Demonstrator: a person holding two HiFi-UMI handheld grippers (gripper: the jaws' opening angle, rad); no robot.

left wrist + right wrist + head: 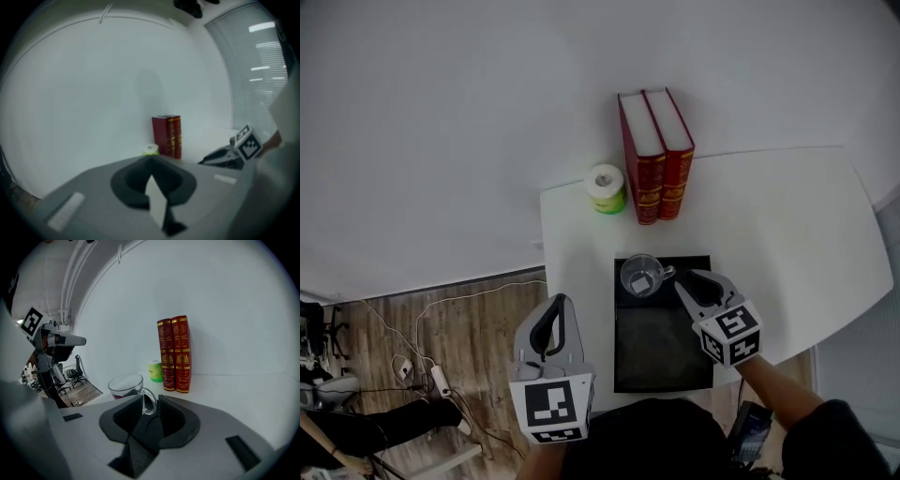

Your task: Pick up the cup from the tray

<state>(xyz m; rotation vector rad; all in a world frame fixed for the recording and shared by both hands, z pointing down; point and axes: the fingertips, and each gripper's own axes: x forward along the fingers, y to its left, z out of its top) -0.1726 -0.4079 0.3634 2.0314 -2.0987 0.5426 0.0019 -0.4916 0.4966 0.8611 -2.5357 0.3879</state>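
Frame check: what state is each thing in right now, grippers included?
cup: upright in the tray's far-left corner, looks empty.
tray: flat on the table, holding only the cup.
books: two, closed, standing upright side by side.
roll: standing on end beside the books.
left gripper: jaws together, nothing between them.
right gripper: jaws apart around the cup's handle, not clamped.

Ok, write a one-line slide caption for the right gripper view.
Right hand-held gripper, open, straddling the handle of a glass cup, two red books and a green roll behind on the white table.
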